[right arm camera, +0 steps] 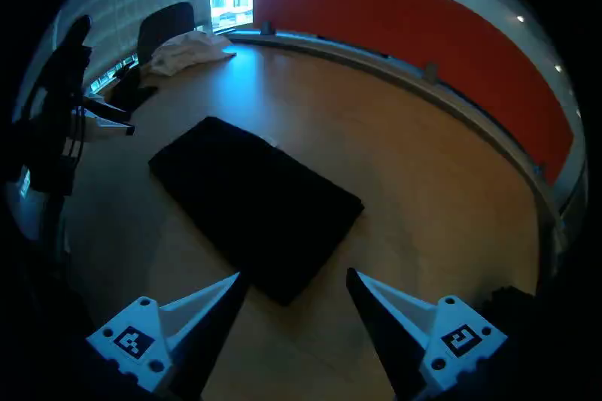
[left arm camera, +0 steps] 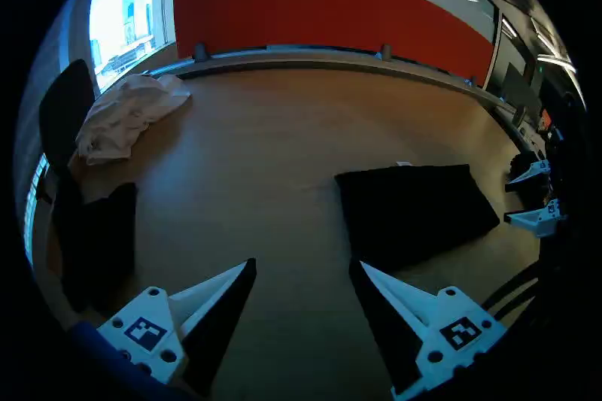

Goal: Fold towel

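A black towel [left arm camera: 414, 209] lies folded flat in a rectangle on the wooden table [left arm camera: 271, 145]. In the left gripper view it sits ahead and to the right of my left gripper [left arm camera: 302, 273], which is open and empty above the bare tabletop. The right gripper view shows the same towel [right arm camera: 256, 202] just beyond my right gripper [right arm camera: 295, 281], open, with the near corner of the towel between its fingertips' line. The right gripper [left arm camera: 530, 198] also appears at the far right of the left gripper view.
A crumpled white cloth [left arm camera: 128, 115] lies at the table's far left corner, near a dark chair [left arm camera: 64, 111]. Another dark cloth [left arm camera: 98, 239] hangs at the left edge. A red partition [left arm camera: 331, 13] runs along the table's back edge.
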